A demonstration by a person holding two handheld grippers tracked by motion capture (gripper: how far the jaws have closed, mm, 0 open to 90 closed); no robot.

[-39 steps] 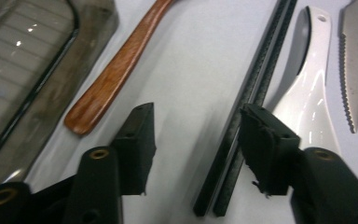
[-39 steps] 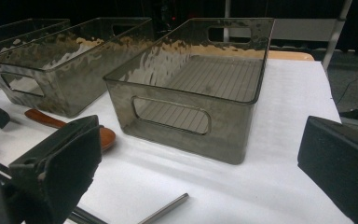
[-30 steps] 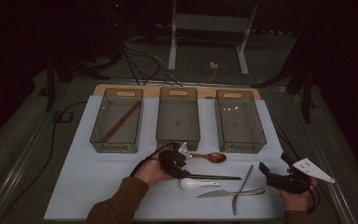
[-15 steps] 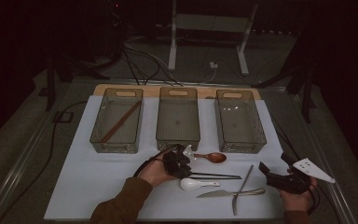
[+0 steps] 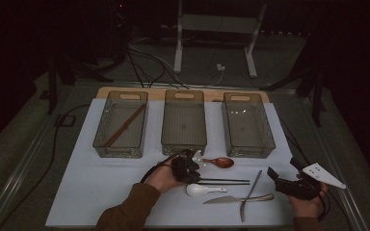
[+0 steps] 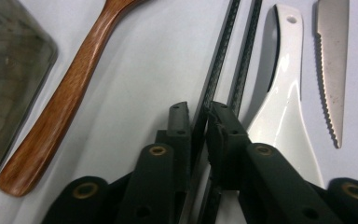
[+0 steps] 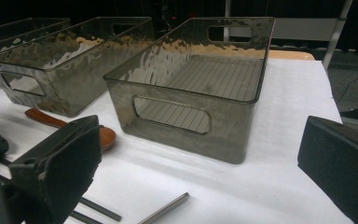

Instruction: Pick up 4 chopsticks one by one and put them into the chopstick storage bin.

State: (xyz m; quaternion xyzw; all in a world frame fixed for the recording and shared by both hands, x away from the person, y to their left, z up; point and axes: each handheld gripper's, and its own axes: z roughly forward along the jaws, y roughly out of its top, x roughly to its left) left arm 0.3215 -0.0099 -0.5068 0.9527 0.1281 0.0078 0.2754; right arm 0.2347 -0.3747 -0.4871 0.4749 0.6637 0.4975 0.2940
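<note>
- Black chopsticks (image 6: 223,60) with a fine woven pattern
- Reddish-brown wooden spoon (image 6: 70,98)
- Glossy white spoon (image 6: 284,107)
- Silver serrated knife (image 6: 332,60)
- Smoky grey see-through bins (image 7: 200,88), ribbed floors
- White table cover (image 5: 101,183)

**Rig looks: black tools, brown sleeve**

Left gripper (image 6: 196,114): matte black, two blocky fingers (image 6: 179,122) w/ small holes near tips; behind the fingers, flat black link arms w/ brass-coloured rivets. Right gripper (image 5: 282,182): black body, wide slab fingers (image 7: 58,175) w/ dull, rough faces; grey three-cornered plate on top behind the fingers, w/ dark dots at its corners. Black cable trails from each. Person wears a brown long sleeve (image 5: 125,211) on left arm.
</note>
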